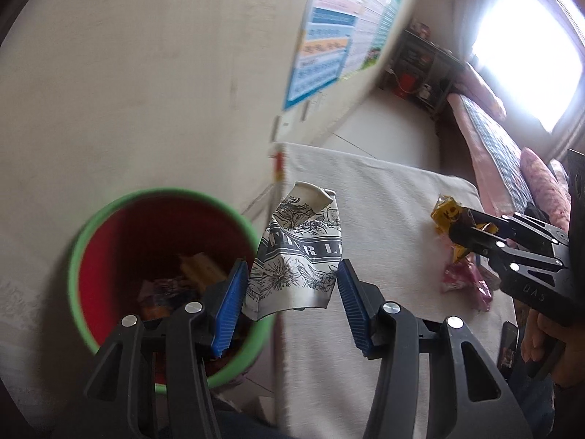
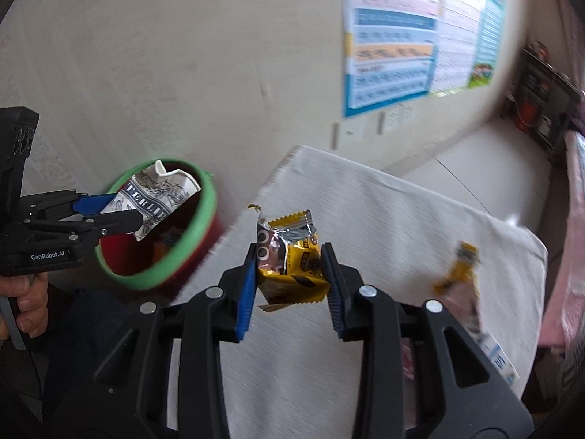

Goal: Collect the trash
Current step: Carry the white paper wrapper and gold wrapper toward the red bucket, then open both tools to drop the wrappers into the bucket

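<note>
My left gripper (image 1: 289, 292) holds a crushed white paper cup with black floral print (image 1: 298, 252) between its blue pads, at the rim of a red bin with a green rim (image 1: 76, 256). In the right wrist view the cup (image 2: 157, 201) hangs over the bin's mouth (image 2: 204, 216), held by the left gripper (image 2: 120, 212). My right gripper (image 2: 289, 281) is shut on a yellow snack wrapper (image 2: 292, 267) above the white cloth-covered table (image 2: 384, 219). It also shows in the left wrist view (image 1: 460, 234) with the wrapper (image 1: 444, 214).
Wrappers lie in the bin (image 1: 182, 281). A pink wrapper (image 1: 464, 281) and a yellow wrapper (image 2: 457, 267) lie on the table. A poster (image 2: 402, 36) hangs on the wall. A bed with pink bedding (image 1: 512, 153) stands beyond the table, and a dark shelf (image 1: 420, 69) at the back.
</note>
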Tool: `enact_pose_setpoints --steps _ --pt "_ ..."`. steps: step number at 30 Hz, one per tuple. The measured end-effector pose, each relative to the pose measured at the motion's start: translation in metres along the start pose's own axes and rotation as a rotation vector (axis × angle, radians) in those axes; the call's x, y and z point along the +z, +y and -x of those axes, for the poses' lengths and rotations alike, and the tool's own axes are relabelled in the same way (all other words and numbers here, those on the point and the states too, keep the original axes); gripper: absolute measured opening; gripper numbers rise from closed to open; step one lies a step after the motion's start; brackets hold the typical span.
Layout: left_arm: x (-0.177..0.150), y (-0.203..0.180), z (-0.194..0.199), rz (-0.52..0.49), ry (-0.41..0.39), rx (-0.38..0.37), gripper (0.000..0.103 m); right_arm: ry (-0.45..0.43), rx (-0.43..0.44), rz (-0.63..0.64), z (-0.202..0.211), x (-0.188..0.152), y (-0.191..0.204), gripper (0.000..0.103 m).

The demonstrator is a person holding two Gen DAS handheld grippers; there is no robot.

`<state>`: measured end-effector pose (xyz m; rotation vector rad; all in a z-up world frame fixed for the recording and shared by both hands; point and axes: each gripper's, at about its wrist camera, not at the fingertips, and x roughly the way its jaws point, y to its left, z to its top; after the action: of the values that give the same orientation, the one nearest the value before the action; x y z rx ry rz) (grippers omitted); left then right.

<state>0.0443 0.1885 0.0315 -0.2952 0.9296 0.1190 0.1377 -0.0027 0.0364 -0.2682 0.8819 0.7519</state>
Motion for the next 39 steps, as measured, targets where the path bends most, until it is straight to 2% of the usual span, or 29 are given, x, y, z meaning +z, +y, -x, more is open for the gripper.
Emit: enact_pose_setpoints --steps 11,18,20,21,22,23,25,32,39 --pt "-0.002 0.099 0.031 0.152 -0.05 0.036 0.048 0.015 0.156 0.158 -0.045 0.045 0.107 0.033" --pt "-0.001 0.137 0.036 0.205 -0.061 0.04 0.049 0.058 0.202 0.228 -0.08 0.054 0.153 0.033" --pt "-0.001 0.141 0.036 0.212 -0.064 0.029 0.049 0.071 0.211 0.241 -0.088 0.055 0.16 0.041" --pt "0.0 0.143 0.036 0.213 -0.068 0.028 0.052 0.073 0.207 0.245 -0.09 0.055 0.161 0.058" --pt "0.0 0.144 0.037 0.222 -0.074 0.031 0.065 0.068 0.2 0.246 -0.092 0.056 0.162 0.073" --pt "0.0 0.147 0.038 0.235 -0.086 0.029 0.076 0.057 0.193 0.247 -0.092 0.056 0.163 0.078" --pt "-0.002 0.149 0.041 0.257 -0.106 0.023 0.084 0.045 0.185 0.243 -0.09 0.056 0.161 0.089" --pt "-0.004 0.131 0.041 0.252 -0.121 0.033 0.093 0.032 0.146 0.207 -0.076 0.046 0.136 0.096" --pt "0.0 0.09 0.038 0.208 -0.118 0.007 0.095 0.01 0.091 0.144 -0.041 0.027 0.092 0.098"
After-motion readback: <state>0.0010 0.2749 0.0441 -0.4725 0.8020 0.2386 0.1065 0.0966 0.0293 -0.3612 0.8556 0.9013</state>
